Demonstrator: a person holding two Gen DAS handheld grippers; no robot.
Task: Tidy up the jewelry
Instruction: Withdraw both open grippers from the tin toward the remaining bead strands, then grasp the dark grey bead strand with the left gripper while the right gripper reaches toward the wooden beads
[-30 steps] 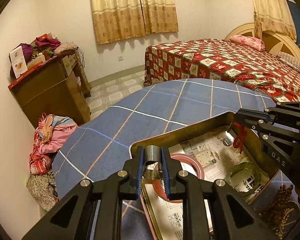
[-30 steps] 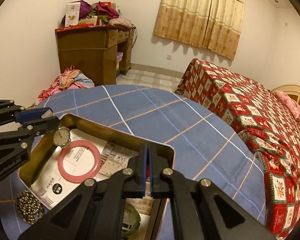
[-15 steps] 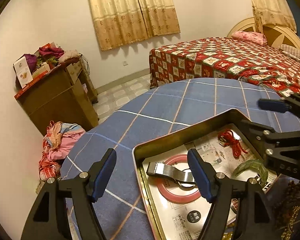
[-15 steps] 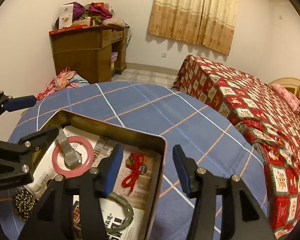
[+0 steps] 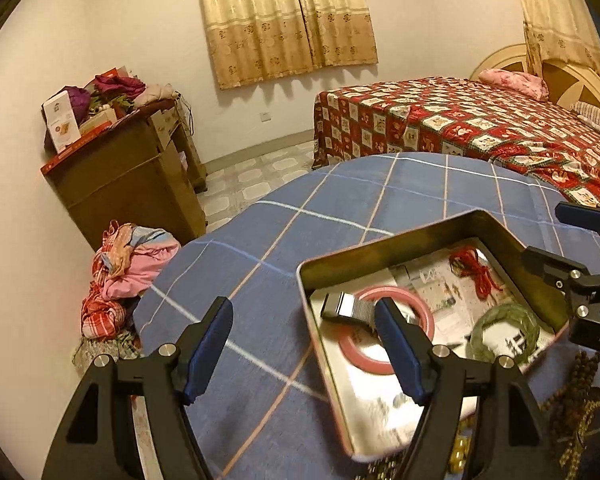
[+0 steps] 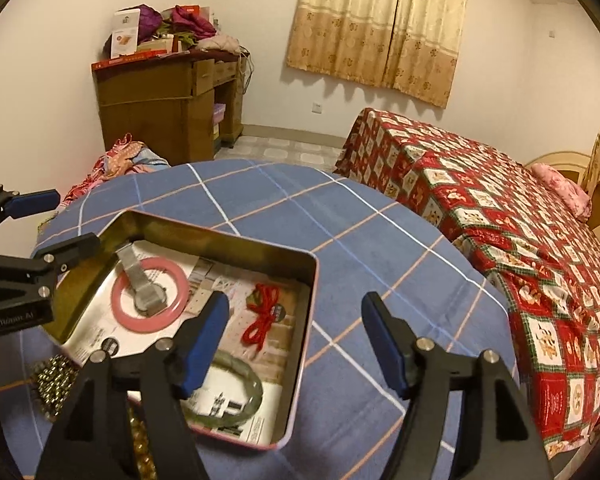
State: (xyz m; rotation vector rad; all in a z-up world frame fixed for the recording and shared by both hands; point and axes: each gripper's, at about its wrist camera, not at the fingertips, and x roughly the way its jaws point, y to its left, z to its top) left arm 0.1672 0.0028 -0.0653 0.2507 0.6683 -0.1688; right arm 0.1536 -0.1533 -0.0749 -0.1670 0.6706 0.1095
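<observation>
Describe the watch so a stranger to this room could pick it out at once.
On the blue checked tablecloth sits an open metal tin lined with printed paper. In its far left corner lies a pink ring, and the watch rests across it. It is the only silver piece, with a mesh strap.

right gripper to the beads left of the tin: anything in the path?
Yes. The tin and the left gripper sit between the open right gripper and the beads, which lie on the cloth at the tin's left edge.
</observation>
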